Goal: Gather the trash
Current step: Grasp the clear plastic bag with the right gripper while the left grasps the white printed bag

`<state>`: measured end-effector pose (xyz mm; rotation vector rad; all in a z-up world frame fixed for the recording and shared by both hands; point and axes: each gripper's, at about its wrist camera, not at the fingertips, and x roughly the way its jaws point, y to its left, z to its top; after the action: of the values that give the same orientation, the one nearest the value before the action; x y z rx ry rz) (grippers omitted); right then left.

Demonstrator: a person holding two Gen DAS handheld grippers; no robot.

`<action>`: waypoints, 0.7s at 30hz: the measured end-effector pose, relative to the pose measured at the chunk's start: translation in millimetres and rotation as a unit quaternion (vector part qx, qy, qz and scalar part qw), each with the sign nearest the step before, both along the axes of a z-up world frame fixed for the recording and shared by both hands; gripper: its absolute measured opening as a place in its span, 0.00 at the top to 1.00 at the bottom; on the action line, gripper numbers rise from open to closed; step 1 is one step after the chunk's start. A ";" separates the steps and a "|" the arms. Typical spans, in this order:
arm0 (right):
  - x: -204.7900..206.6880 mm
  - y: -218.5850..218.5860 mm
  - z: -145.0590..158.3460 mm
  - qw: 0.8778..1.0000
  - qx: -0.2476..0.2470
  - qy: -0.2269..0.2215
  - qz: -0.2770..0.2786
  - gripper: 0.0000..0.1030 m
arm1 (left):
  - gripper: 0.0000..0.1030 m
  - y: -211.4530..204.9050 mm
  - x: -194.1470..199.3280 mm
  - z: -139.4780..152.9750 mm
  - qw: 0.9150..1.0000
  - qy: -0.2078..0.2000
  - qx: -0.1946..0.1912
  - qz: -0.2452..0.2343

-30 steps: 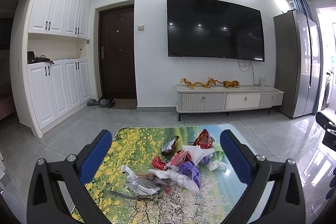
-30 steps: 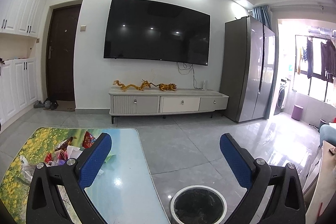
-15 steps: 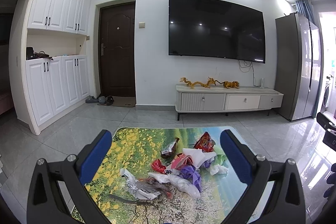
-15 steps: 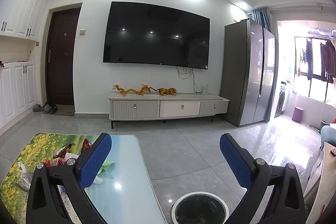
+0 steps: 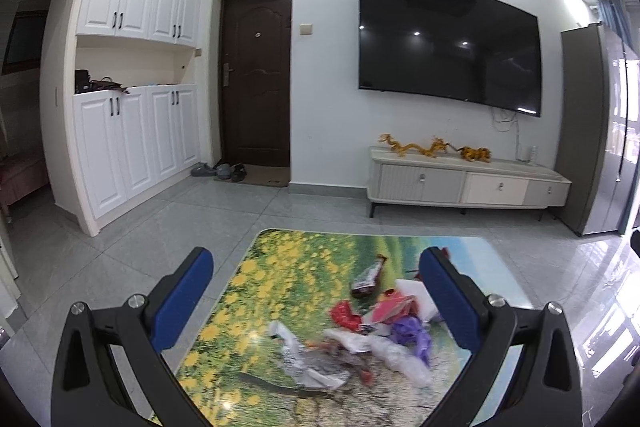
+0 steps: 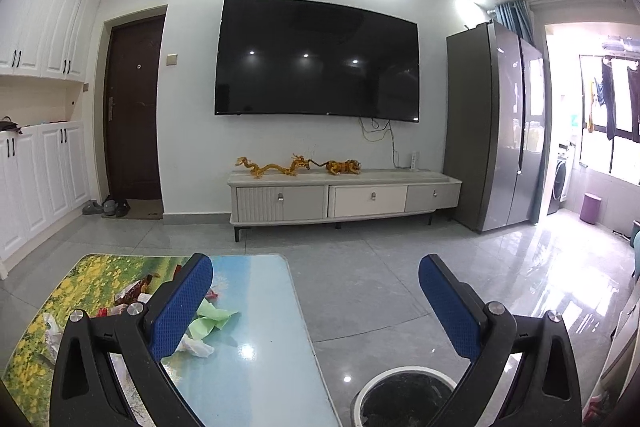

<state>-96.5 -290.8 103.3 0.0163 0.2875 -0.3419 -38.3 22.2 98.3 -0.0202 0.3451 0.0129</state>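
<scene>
The left gripper (image 5: 316,291) hovers above the counter (image 5: 280,267), its blue-padded fingers (image 5: 182,297) spread wide with nothing between them. The counter's top carries a printed scene of yellow flowers and blue sky. The trash pile (image 5: 360,339) lies between and just ahead of the left fingers, nearer the right-hand one: a dark brown bottle (image 5: 367,277) lying on its side at the far edge of the heap, a red wrapper (image 5: 344,313), crumpled white plastic bags (image 5: 308,359), a purple bag (image 5: 412,333) and a white paper sheet partly hidden behind the right-hand finger. The pile is blurred, so finer details cannot be made out.

The right gripper (image 6: 316,291) is likewise wide open and empty — it sits over the counter's near right corner. Beside its left-hand finger lie folded green paper (image 6: 210,317) and a crumpled white tissue (image 6: 196,347). Below, between its fingers, stands a round bin (image 6: 404,399) with a white rim and dark liner, on the grey tiled floor (image 6: 380,275) just beside the counter.
</scene>
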 end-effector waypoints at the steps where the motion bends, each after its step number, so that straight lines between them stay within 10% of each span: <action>1: 4.4 -0.1 -3.5 1.000 0.005 0.009 0.006 0.00 | 0.00 6.3 3.4 -3.0 1.000 0.006 0.001 0.006; 12: 66.5 4.0 -61.0 0.979 0.106 0.127 0.117 0.01 | 0.02 47.7 34.7 -81.9 0.991 0.135 0.000 0.002; 21: 106.7 48.8 -100.1 0.923 0.179 0.203 0.271 0.49 | 0.24 39.0 64.7 -136.8 0.969 0.233 -0.055 -0.062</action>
<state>10.2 -242.0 3.2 0.2247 0.7462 0.2715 26.4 61.2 -38.5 -0.1073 0.8161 -0.1267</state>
